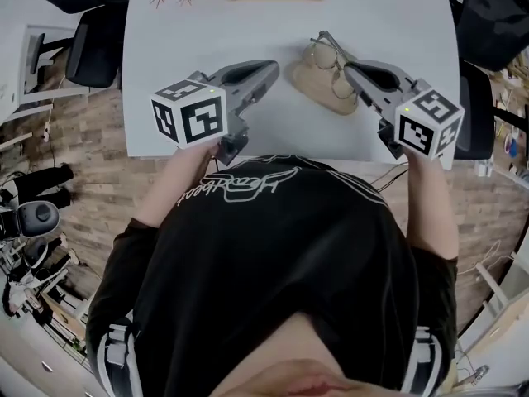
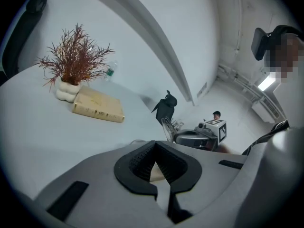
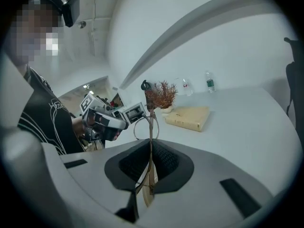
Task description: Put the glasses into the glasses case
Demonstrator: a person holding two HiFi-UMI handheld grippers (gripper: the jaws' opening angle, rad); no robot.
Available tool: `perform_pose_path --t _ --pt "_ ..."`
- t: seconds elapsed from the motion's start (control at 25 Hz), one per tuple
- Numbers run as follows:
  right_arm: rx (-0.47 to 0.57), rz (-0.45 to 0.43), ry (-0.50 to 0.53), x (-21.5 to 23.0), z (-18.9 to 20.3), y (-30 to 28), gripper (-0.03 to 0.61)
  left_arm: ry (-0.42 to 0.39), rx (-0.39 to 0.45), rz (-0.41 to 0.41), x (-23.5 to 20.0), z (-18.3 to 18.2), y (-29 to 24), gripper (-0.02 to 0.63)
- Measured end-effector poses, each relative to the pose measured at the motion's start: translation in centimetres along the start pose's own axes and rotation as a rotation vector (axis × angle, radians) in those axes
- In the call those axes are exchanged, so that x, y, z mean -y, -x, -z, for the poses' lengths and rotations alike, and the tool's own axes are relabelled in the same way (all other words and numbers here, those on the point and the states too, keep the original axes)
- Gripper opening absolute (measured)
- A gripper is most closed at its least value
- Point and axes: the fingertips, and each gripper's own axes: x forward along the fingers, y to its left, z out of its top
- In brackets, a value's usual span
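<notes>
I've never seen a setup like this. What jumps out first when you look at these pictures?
The black-and-white patterned cubes by the near edge of the white table catch the eye first. Next, the right hand-held gripper pinches thin wire glasses by the frame, right over a beige glasses case. At the table's far edge sit a reddish dried plant and a tan book.

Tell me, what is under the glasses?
A beige case lies under the glasses, which the right gripper holds. The gripper covers part of the case; whether glasses and case touch is unclear.
</notes>
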Motion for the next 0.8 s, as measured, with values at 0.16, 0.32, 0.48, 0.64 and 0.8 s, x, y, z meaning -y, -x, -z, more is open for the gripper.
perform_pose_path --t 0.16,0.32,0.48,0.64,0.8 --pt "-0.076 -0.011 0.006 0.5 2.4 -1.2 0.019 0.019 -0.003 -0.011 -0.8 0.7 -0.1 0.006" --pt "-0.137 -0.02 -0.008 1.0 4.5 -2.3 0.02 0.03 -0.004 -0.014 -1.2 0.9 0.0 0.006" --pt "-0.183 -0.036 -0.021 1.3 6.1 -3.1 0.02 0.038 -0.01 -0.021 -1.4 1.4 -0.1 0.006" --pt "-0.237 -0.051 -0.009 1.4 7.6 -3.8 0.018 0.048 -0.008 -0.029 -1.7 1.7 0.1 0.006" --pt "-0.28 -0.052 0.009 1.8 8.5 -4.4 0.02 0.057 -0.006 -0.039 -2.1 1.9 0.4 0.006"
